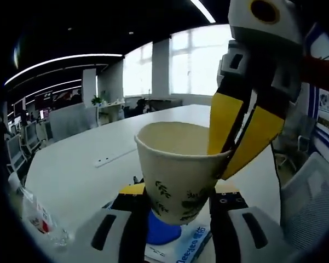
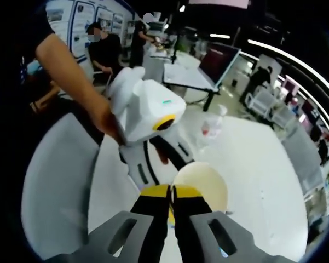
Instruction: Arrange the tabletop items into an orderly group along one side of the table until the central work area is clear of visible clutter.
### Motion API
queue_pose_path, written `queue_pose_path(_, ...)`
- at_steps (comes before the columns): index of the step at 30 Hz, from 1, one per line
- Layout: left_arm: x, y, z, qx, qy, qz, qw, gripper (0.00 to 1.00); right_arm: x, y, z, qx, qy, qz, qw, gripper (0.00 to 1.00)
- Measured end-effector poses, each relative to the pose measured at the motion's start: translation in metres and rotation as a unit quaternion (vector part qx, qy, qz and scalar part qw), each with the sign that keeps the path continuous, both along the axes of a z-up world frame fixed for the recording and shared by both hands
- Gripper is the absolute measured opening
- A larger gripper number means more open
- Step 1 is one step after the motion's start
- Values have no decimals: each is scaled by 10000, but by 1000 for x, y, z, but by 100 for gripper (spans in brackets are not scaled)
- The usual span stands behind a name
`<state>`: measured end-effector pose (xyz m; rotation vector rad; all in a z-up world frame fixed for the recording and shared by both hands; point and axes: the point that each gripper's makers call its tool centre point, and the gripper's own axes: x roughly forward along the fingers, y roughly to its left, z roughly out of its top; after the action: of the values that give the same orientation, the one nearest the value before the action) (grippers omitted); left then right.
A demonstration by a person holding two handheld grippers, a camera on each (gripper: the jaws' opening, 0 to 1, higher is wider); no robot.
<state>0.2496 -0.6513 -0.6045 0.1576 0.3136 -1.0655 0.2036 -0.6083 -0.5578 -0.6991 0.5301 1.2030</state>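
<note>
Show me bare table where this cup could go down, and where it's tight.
Free: the broad white table beyond the cup, from the power strip to the far edge. Also free in the right gripper view: tabletop right of the cup. Crowded: under the cup, where a blue disc and a booklet lie; a bottle sits at the near-left edge.

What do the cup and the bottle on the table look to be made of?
The cup looks like matte paper: cream wall, rolled rim, printed green leaf pattern. The right gripper pinches its rim. The bottle appears to be clear, glossy plastic with a red label; the table shows through it.
</note>
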Motion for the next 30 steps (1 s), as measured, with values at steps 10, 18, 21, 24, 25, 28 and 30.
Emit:
queue_pose_path(10,-1,2,0,6,-49,26,10000,42,-1,5,5,311,69,-146,9994,12)
queue_pose_path(18,4,9,-1,-11,-25,151,9999,42,3,-5,15,509,-9,-403,9979,22)
queue_pose_path(21,7,11,-1,-54,10,228,9997,42,4,-7,18,599,-41,-505,9969,31)
queue_pose_path(24,9,13,-1,-125,62,309,9994,42,5,-10,20,737,-89,-633,9952,41)
queue_pose_path(25,10,14,-1,-141,79,325,9993,42,5,-12,20,766,-71,-704,9945,43)
queue_pose_path(28,11,16,-3,-139,99,360,9992,42,3,-16,18,819,-75,-767,9937,44)
queue_pose_path(30,12,17,-2,-149,100,374,9991,42,2,-18,17,826,-68,-811,9932,45)
